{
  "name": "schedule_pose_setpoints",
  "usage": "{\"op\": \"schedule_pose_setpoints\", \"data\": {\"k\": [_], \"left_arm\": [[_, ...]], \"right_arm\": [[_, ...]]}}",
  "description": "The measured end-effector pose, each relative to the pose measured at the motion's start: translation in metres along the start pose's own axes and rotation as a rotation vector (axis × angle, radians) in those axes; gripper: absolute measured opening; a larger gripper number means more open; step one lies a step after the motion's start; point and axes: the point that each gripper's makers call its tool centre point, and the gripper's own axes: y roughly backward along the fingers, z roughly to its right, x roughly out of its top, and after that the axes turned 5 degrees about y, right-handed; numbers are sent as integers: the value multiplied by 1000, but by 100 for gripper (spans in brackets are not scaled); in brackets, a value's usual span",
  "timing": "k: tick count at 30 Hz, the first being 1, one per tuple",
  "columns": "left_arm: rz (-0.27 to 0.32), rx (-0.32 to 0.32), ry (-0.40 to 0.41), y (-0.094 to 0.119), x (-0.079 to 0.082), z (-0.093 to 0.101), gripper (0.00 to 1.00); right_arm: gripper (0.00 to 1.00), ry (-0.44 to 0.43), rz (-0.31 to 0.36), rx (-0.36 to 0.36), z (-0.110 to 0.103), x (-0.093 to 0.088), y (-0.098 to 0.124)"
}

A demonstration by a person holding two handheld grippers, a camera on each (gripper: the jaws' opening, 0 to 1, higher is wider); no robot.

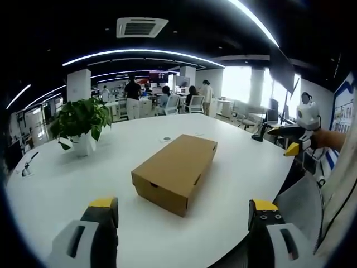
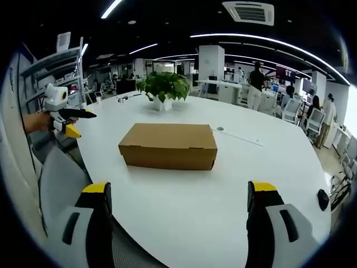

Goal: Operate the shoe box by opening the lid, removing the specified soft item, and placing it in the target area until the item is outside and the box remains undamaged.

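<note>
A brown cardboard shoe box point(image 1: 175, 170) lies with its lid down near the middle of a round white table point(image 1: 234, 184). My left gripper point(image 1: 183, 205) is open, its yellow-tipped jaws held wide and short of the box. The right gripper point(image 1: 285, 139) hangs off the table's right edge in a hand. In the right gripper view the box point(image 2: 169, 145) lies long side on. My right gripper point(image 2: 179, 190) is open in front of it, touching nothing. The left gripper point(image 2: 81, 124) shows at the left. The box's contents are hidden.
A leafy plant in a white pot point(image 1: 82, 120) stands on the table beyond the box. A grey chair back point(image 2: 61, 178) is at the table's near edge. A small black object point(image 2: 322, 199) lies at the right rim. People stand among desks point(image 1: 133, 97) behind.
</note>
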Motion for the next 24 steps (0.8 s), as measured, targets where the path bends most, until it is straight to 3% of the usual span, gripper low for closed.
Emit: {"op": "schedule_pose_setpoints", "data": {"k": [24], "left_arm": [[-27,6,-5,-10,-2,-4,97]], "right_arm": [[96,7,-5,36,9,-2,-13]]}}
